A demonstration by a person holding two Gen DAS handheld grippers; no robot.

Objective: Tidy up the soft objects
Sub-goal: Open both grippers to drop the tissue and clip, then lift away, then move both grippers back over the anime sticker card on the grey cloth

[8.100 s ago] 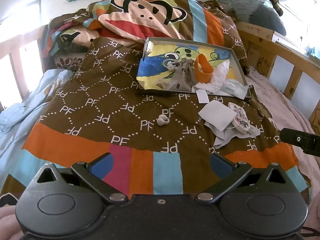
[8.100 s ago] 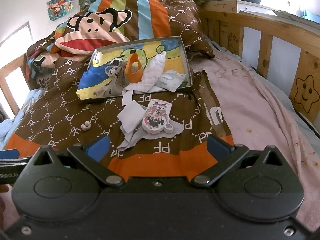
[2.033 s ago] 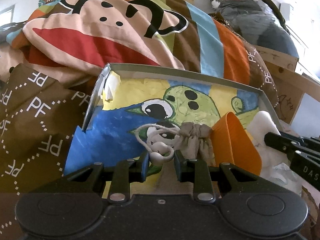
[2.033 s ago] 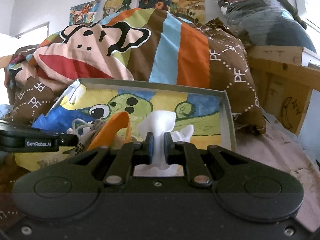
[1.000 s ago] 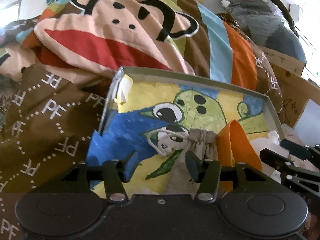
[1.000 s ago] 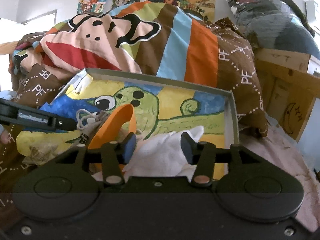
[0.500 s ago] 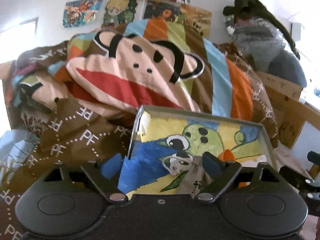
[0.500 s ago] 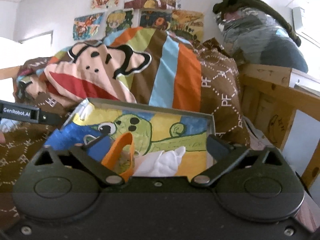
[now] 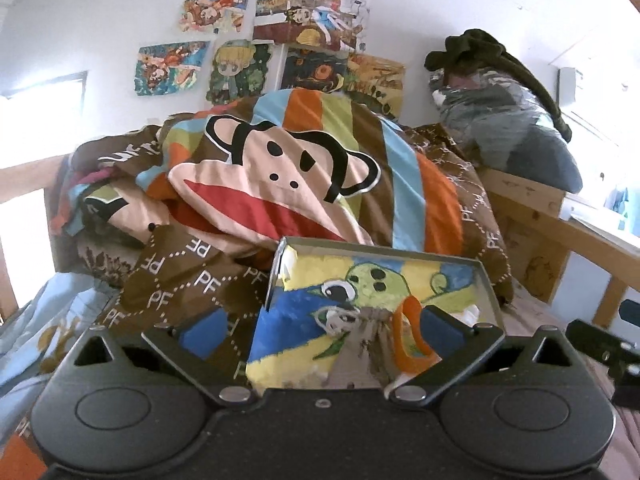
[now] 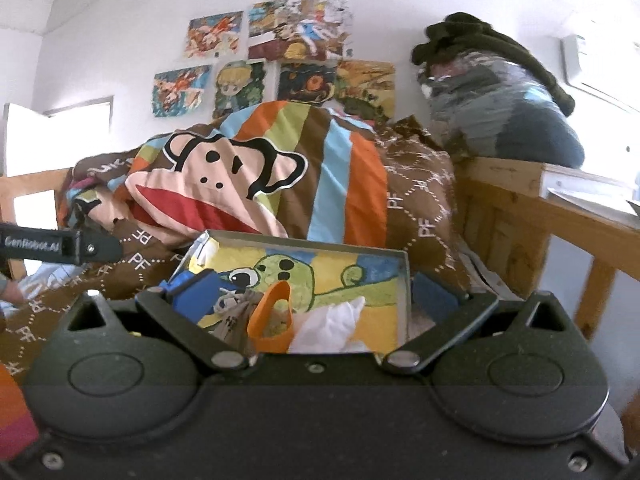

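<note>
A shallow grey box (image 9: pixel 384 246) lined with a green cartoon picture lies on the bed, also in the right wrist view (image 10: pixel 304 238). Inside lie a grey drawstring pouch (image 9: pixel 362 344), an orange band (image 9: pixel 404 336) and a white cloth (image 10: pixel 332 326); the pouch (image 10: pixel 236 316) and band (image 10: pixel 272 316) show in the right wrist view too. My left gripper (image 9: pixel 320 330) is open and empty, raised in front of the box. My right gripper (image 10: pixel 314 294) is open and empty, also raised before the box.
A brown patterned quilt (image 9: pixel 192 276) covers the bed. A monkey-print duvet (image 9: pixel 280 184) is heaped behind the box. A wooden bed rail (image 10: pixel 560 216) runs along the right, with bundled bags (image 10: pixel 500 100) on it. Posters (image 9: pixel 280 40) hang on the wall.
Both grippers let go of their items in the box, opened wide and pulled back and up. The small white item and the white cloth now stay in the box.
</note>
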